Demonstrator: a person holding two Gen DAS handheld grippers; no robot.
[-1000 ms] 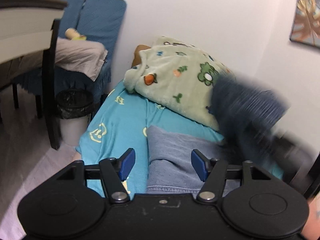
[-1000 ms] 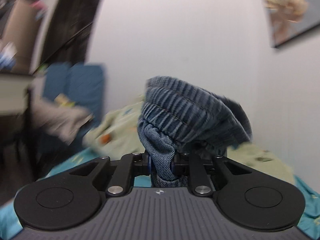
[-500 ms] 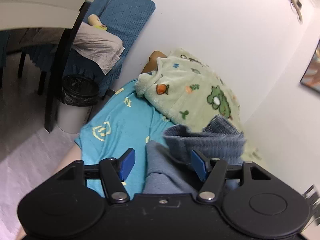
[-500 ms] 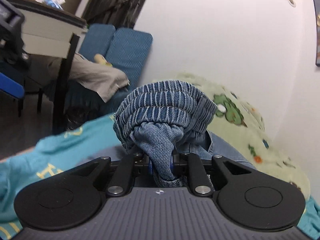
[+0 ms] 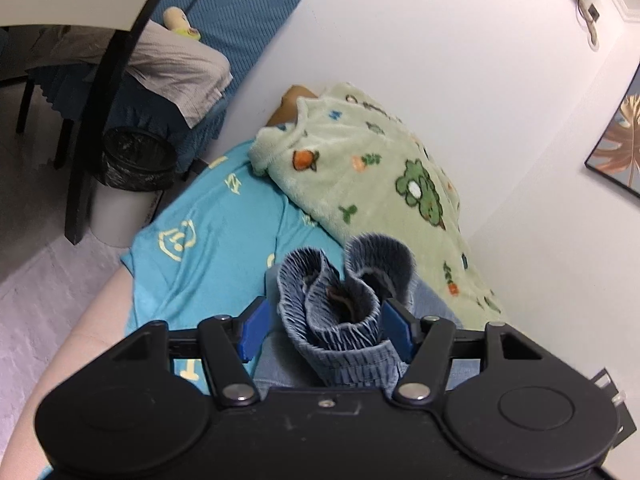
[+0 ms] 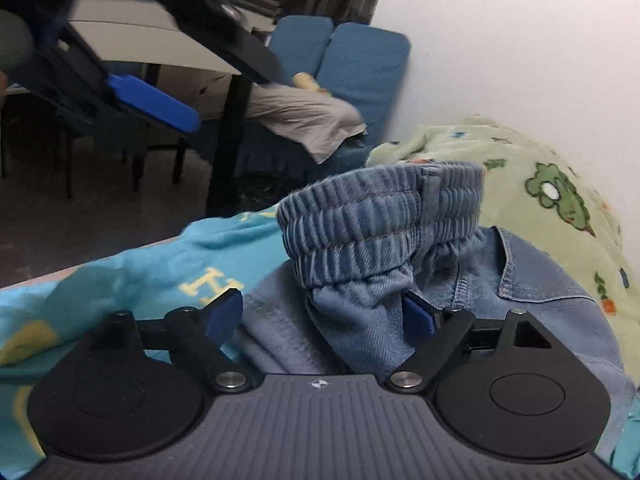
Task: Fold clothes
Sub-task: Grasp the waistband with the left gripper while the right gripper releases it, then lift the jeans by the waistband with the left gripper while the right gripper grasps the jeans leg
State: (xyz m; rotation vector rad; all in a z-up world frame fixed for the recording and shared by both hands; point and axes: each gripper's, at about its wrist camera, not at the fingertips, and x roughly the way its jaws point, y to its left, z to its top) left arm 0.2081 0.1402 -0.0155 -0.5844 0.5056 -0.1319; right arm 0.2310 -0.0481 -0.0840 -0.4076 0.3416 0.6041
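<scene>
Left wrist view: jeans (image 5: 340, 312) bunched between the spread fingers of the left gripper (image 5: 326, 334), elastic waistband curled into two loops just ahead of the blue pads (image 5: 250, 330).
Right wrist view: same jeans (image 6: 360, 276) standing up in a heap between the fingers of the right gripper (image 6: 320, 314), ribbed waistband uppermost, running crosswise to the fingers.
Jeans, lie: resting on the blue T-shirt (image 5: 216, 240), denim spreading from the waistband back under both tools and off to the right.
Jeans, long axis: cannot tell, too crumpled.
Left gripper: wide apart, gripping nothing; right-hand pad touching or nearly touching the waistband, left-hand pad clear of it.
Right gripper: wide apart, gripping nothing; cloth against the right-hand pad (image 6: 418, 320), gap at the left-hand one.
Left gripper, seen from the right: blurred, high at upper left (image 6: 154, 102), above the cloth.
T-shirt: flat beneath the jeans, stretching ahead and left of the tools.
Green blanket (image 5: 368, 176): ahead and right, against the white wall (image 5: 440, 40).
Bin (image 5: 128, 184): far ahead left, on the floor beside a dark table leg (image 5: 104, 120).
</scene>
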